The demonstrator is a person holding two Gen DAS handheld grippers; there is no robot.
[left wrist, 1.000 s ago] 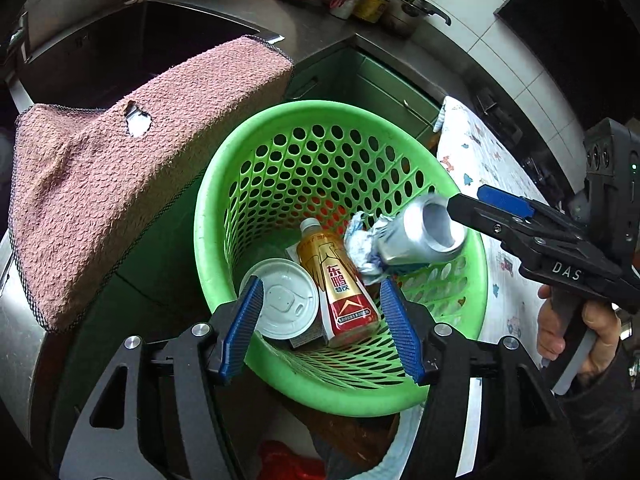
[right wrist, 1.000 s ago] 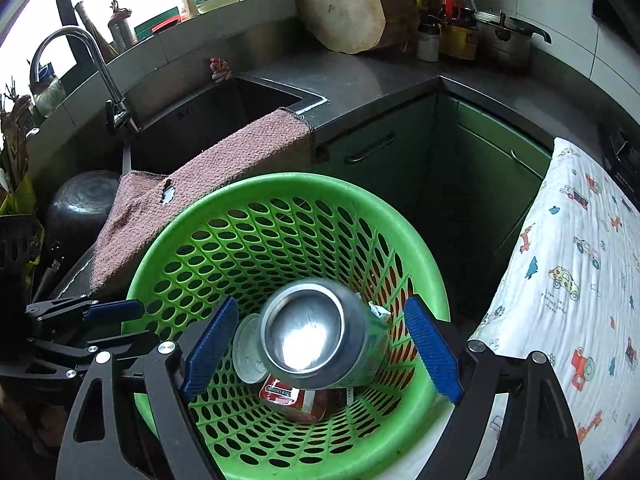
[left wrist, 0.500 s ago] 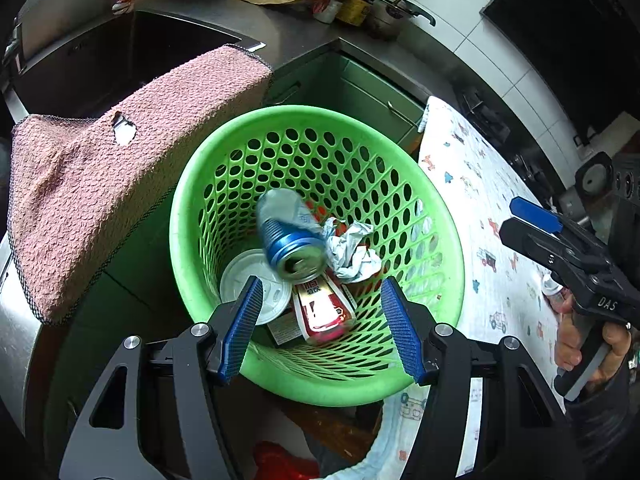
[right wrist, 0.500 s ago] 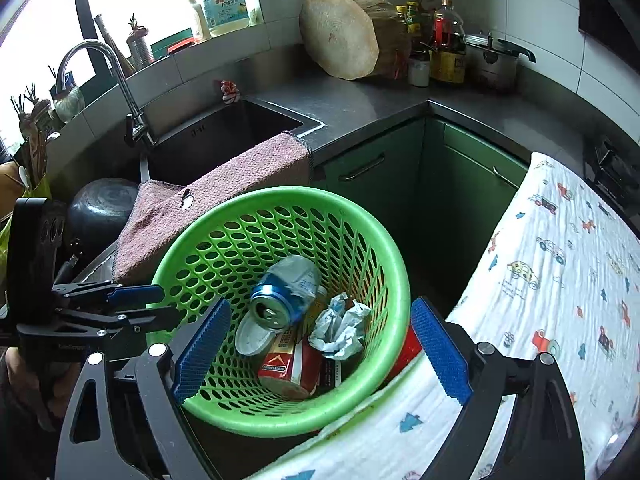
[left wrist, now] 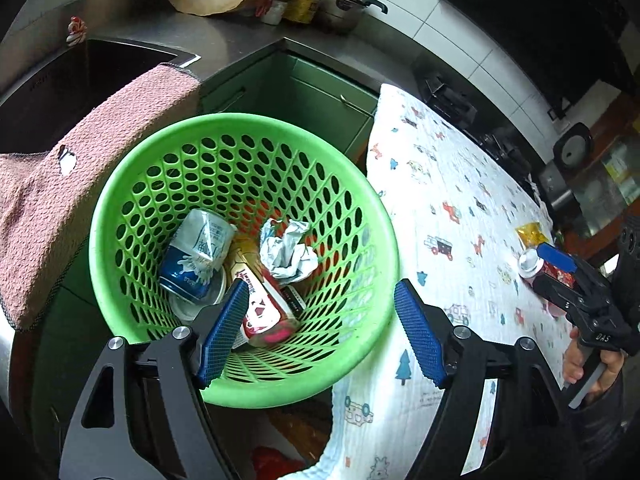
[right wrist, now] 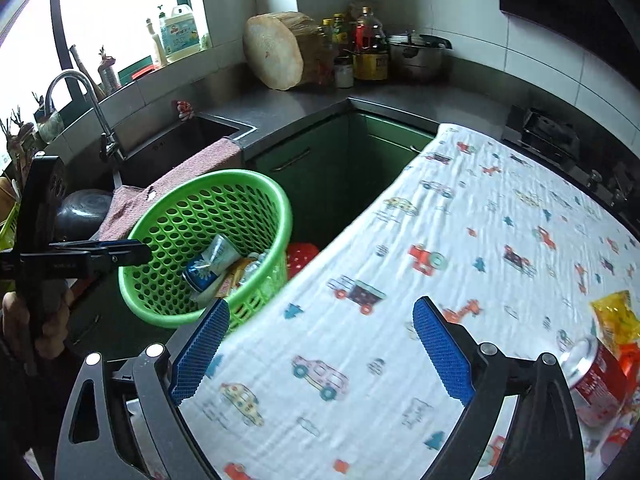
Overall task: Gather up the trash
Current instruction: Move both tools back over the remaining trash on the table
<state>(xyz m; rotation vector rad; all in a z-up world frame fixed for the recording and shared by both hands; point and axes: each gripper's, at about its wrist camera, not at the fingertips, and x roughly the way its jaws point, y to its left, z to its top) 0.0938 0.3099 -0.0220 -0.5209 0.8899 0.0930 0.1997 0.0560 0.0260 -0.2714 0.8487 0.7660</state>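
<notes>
The left gripper (left wrist: pixel 320 334) hangs over the green basket (left wrist: pixel 376 216), its jaws just widened and empty. The basket holds a blue can (left wrist: pixel 198 252), a bottle (left wrist: pixel 260 300) and crumpled paper (left wrist: pixel 288 252). The right gripper (right wrist: pixel 320 356), jaws just widened and empty, is above the printed cloth (right wrist: pixel 460 216); a red can (right wrist: pixel 596 384) and yellow wrapper (right wrist: pixel 614 318) lie near it. A pink towel (left wrist: pixel 80 168) drapes beside the basket.
</notes>
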